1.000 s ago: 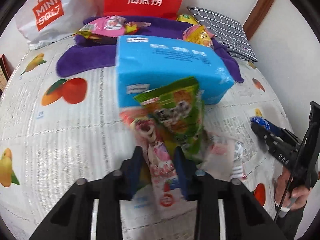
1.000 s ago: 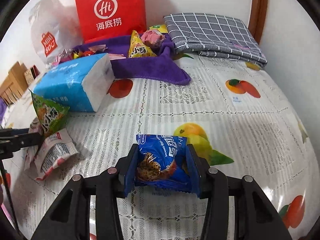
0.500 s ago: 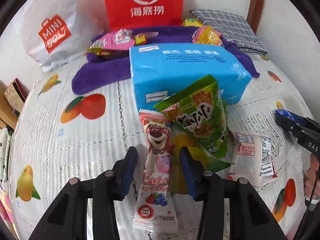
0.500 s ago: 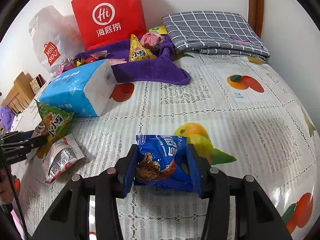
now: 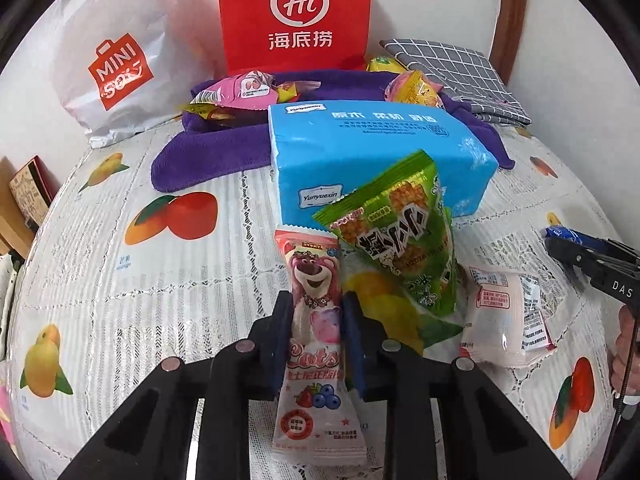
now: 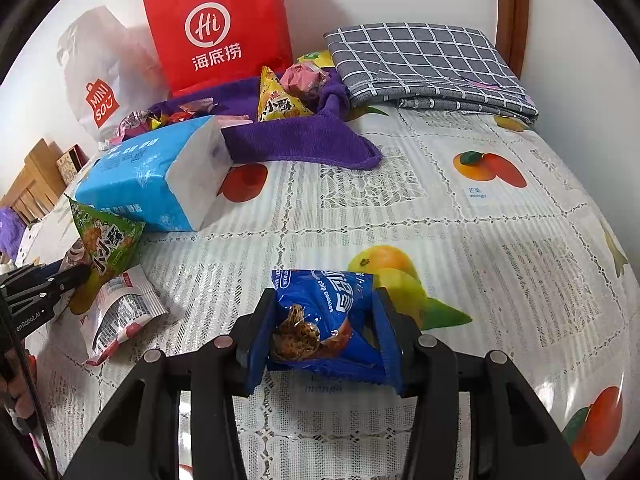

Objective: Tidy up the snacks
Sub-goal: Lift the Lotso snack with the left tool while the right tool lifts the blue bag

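Observation:
My left gripper [image 5: 316, 312] is shut on a pink bear snack packet [image 5: 316, 320] that stands upright between its fingers. A green triangular snack bag [image 5: 404, 232] leans on a blue tissue pack [image 5: 372, 160] just behind it. A white-pink packet [image 5: 504, 316] lies to the right. My right gripper [image 6: 324, 312] is shut on a blue chip cookies bag [image 6: 324, 312], low over the tablecloth. The right gripper also shows at the right edge of the left wrist view [image 5: 588, 260]. Several snacks [image 6: 280, 100] lie on a purple towel [image 6: 304, 140].
A red paper bag [image 5: 296, 16] and a white Miniso bag [image 5: 116, 68] stand against the back wall. A folded grey checked cloth [image 6: 428, 68] lies at the back right. A fruit-print tablecloth [image 6: 460, 220] covers the table. Wooden furniture [image 6: 28, 184] stands at far left.
My left gripper pulled back from the tissue pack, opened around the pink bear packet, then shut on it. The green bag now leans free. The right gripper kept its blue bag, nearly still.

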### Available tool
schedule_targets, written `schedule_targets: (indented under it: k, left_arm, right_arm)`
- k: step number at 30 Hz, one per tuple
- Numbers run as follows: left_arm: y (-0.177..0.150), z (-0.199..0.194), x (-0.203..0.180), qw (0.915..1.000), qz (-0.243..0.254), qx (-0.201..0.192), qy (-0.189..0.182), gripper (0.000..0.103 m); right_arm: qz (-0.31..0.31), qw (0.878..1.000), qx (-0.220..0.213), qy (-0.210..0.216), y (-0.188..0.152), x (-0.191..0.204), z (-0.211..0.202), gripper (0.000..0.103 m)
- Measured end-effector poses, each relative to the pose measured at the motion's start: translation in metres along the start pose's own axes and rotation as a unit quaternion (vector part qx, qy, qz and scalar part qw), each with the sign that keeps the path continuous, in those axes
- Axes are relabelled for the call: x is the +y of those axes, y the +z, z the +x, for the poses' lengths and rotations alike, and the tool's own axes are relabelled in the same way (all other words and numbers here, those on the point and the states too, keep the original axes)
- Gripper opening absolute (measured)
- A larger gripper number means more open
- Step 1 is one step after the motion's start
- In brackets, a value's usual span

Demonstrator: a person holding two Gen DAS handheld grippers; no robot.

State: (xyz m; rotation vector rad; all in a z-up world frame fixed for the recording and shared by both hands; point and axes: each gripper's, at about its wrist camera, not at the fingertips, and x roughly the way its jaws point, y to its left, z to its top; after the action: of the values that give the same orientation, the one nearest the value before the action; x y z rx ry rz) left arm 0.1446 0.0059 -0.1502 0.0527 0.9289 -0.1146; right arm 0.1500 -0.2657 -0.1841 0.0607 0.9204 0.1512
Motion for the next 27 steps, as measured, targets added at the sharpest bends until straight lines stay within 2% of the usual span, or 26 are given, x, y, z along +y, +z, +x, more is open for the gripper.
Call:
schedule_targets:
  k: [7,18,23,27]
  left_arm:
    - [-0.0010,-0.0005,0.0038,0.9999,-0.007,0.000,-0.010,0.024]
    - [-0.0009,-0.0001,0.0033,0.9999,-0.009,0.000,-0.011,0.024]
    - [-0.0010,-0.0008,0.0050,0.9999,-0.014,-0.001,-0.010,0.020]
    - [-0.0043,-0.0066,0.0044,0.9998,-0.013,0.012,-0.008,0.019]
  right_arm:
    - [-0.017,1.000,0.005,-0.022,-0.0002,0.0077,0.0018,0.047]
    - [-0.006,1.000,0.004,-0.009,0.0002,0.0033,0.0000,0.046]
    - [-0.006,1.000,0.004,-0.010,0.0001,0.0035,-0.0003,0.046]
    - [-0.005,1.000,0.003,-0.008,-0.0001,0.0023,-0.0011,0.046]
